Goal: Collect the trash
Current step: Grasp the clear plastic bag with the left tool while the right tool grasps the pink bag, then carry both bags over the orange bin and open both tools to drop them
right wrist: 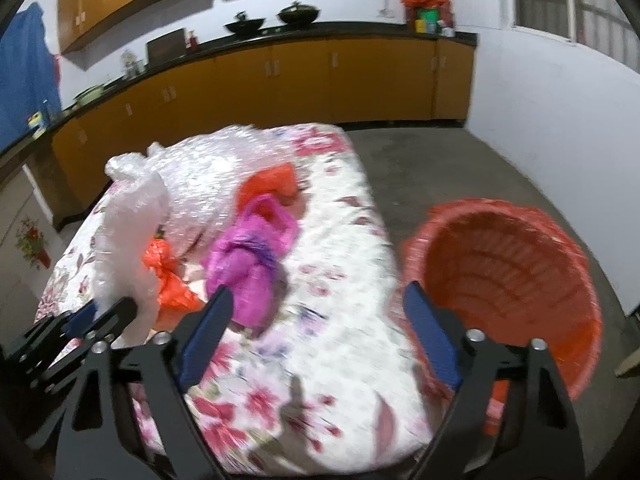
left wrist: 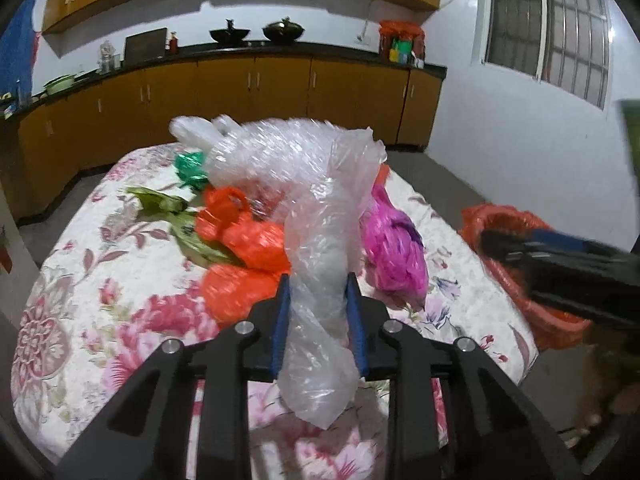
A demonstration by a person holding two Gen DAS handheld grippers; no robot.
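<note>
Left gripper (left wrist: 318, 282): jaws narrow, blue pads pinching a twisted strip of the clear plastic bag (left wrist: 316, 240); the bag's tail hangs below the pads and its bulk billows beyond them, over the table (left wrist: 80, 280) with its floral cloth. Gripper tilts downward toward the table.

Right gripper (right wrist: 318, 300): jaws wide, nothing between the pads, only bare floral cloth under them. Pointed down at the table's right part. Pink bag (right wrist: 248, 264) lies just past its left pad, not touching as far as the blur lets me tell. Red basket (right wrist: 508, 276) stands beside the table's right edge, just beyond the right pad, open mouth tipped toward the camera.

Farther on the table: orange bag (left wrist: 240, 256) left of the clear plastic, green leaf scraps (left wrist: 168, 208) beside it, green foil wad (left wrist: 192, 168) behind. Another orange piece (right wrist: 272, 184) sits behind the pink bag. Both views motion-blurred.
</note>
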